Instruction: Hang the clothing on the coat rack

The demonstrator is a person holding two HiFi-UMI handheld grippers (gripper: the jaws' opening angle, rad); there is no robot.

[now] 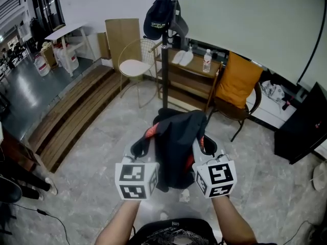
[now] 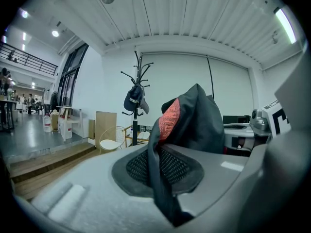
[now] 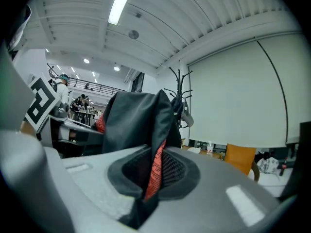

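Note:
A dark grey garment (image 1: 176,147) with a red-orange mesh lining hangs between my two grippers, held up in front of me. My left gripper (image 1: 145,146) is shut on its left edge, the fabric (image 2: 160,174) pinched between the pads. My right gripper (image 1: 202,143) is shut on the other edge, where the red lining (image 3: 154,171) shows in the pinch. The black coat rack (image 1: 164,45) stands ahead across the floor, with a dark cap (image 1: 156,18) on one of its hooks. In the left gripper view the coat rack (image 2: 135,103) stands just left of the held garment.
Behind the rack are a wooden shelf (image 1: 189,75) with a bottle, a round white chair (image 1: 134,68) and a chair with an orange cushion (image 1: 237,80). Wooden steps (image 1: 71,116) run along the left. A black case (image 1: 304,126) stands at the right.

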